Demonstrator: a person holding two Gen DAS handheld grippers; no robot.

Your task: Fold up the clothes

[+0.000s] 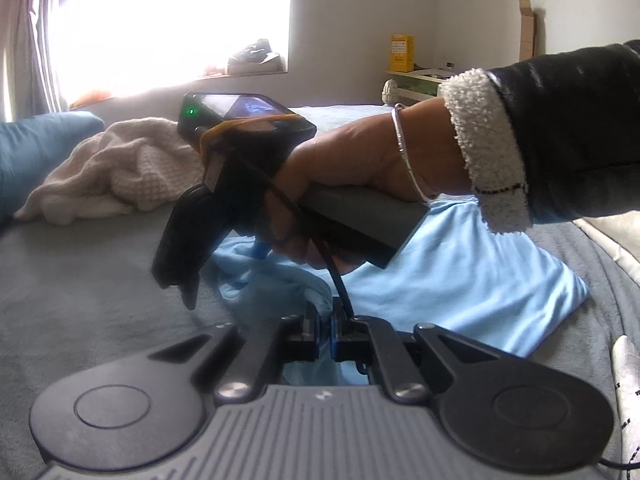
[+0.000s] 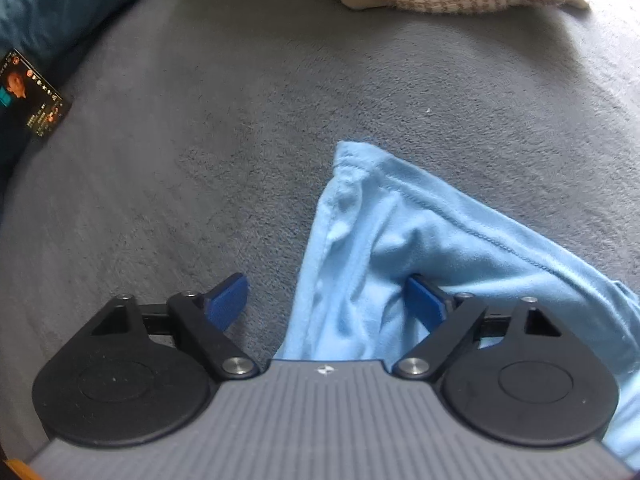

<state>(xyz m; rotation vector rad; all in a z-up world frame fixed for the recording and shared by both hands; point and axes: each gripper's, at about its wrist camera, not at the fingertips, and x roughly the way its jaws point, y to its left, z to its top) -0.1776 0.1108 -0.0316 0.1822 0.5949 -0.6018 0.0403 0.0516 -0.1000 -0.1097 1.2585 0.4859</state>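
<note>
Your left gripper (image 1: 326, 322) is pinched closed on a bunched fold of the light blue garment (image 1: 460, 272), its two fingers drawn together with the fabric caught between them. The garment lies spread on the grey blanket (image 1: 88, 280) that covers the bed, running from your left gripper off to the right under your other arm. In the left wrist view your right hand (image 1: 360, 172) crosses the frame, gripping the handle of the other tool; a thin bangle (image 1: 404, 152) sits at the wrist and a dark sleeve with a fleecy white cuff (image 1: 486, 152) follows behind it. Your right gripper (image 2: 326, 300) stands wide open, its blue fingertips (image 2: 226, 300) well apart; the right-side finger is partly under a fold of the garment (image 2: 400, 248), the left-side one over bare blanket (image 2: 200, 140). The garment's hemmed edge points away from you in that view. A cream heap of knitted cloth (image 1: 128, 168) lies farther off on the bed, near a teal pillow (image 1: 36, 152). A phone with a lit screen (image 2: 30, 94) rests at the blanket's left edge.
</note>
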